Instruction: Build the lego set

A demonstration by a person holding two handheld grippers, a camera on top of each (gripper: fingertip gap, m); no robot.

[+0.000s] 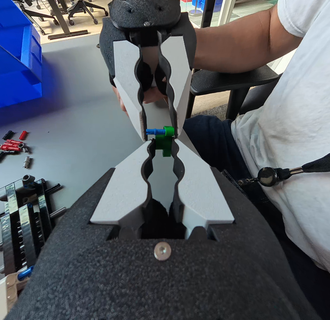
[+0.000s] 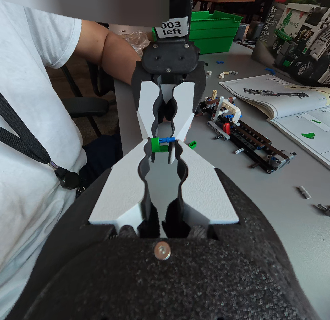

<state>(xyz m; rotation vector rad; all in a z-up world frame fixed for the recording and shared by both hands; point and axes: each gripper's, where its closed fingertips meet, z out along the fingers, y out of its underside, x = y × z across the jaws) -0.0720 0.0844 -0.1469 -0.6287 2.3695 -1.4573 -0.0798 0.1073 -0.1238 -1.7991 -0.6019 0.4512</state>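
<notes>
A green connector piece with a blue pin stuck in its upper end hangs in the air between both grippers, above the table edge. My left gripper is shut on the lower part of the green piece. My right gripper faces it tip to tip and squeezes lengthways on the blue pin and the round end of the green piece. The part-built black chassis lies on the grey table, to the right in the right wrist view.
An open instruction booklet, the set's box and a green bin stand beyond the chassis. A spare green piece and a grey pin lie loose. Red pins and a blue bin are at the left. A person in a white shirt sits close by. Both grippers' tips are close together, under 4 cm apart.
</notes>
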